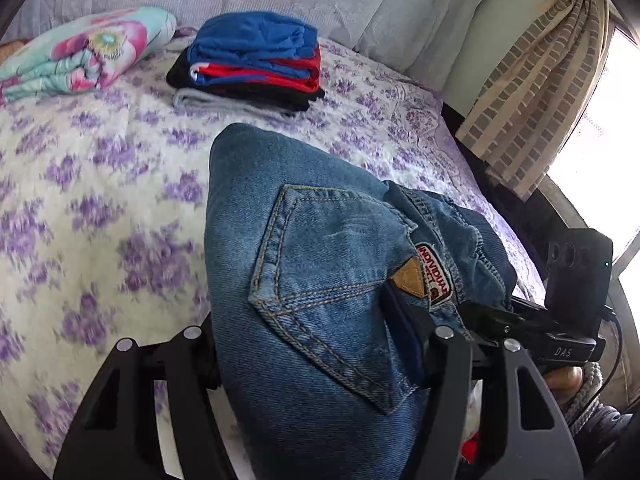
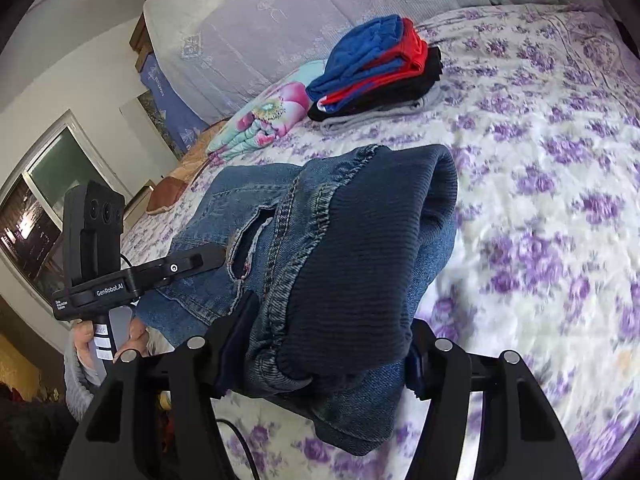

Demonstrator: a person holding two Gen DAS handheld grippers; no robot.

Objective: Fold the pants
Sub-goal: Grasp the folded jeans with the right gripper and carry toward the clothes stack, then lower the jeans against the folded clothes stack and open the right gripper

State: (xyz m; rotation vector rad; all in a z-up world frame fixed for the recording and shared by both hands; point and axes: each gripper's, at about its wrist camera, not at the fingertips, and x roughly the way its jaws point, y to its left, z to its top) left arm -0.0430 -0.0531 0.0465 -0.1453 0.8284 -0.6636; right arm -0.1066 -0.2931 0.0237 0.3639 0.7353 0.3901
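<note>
A pair of blue jeans [image 1: 320, 264] is folded into a thick bundle and held above the bed. In the left wrist view its back pocket and a red label face me. My left gripper [image 1: 316, 356] is shut on the jeans, which fill the gap between its fingers. My right gripper [image 2: 316, 356] is shut on the other end, where the dark ribbed waistband [image 2: 360, 264] drapes over the denim [image 2: 224, 216]. The right gripper also shows in the left wrist view [image 1: 520, 320], and the left gripper shows in the right wrist view [image 2: 192, 264].
A stack of folded clothes [image 1: 256, 60] in blue, red, black and grey sits on the purple-flowered bedspread [image 1: 100, 200] near the headboard. A folded floral blanket [image 1: 80, 52] lies beside it. A checked curtain [image 1: 532, 92] and a window are at the right.
</note>
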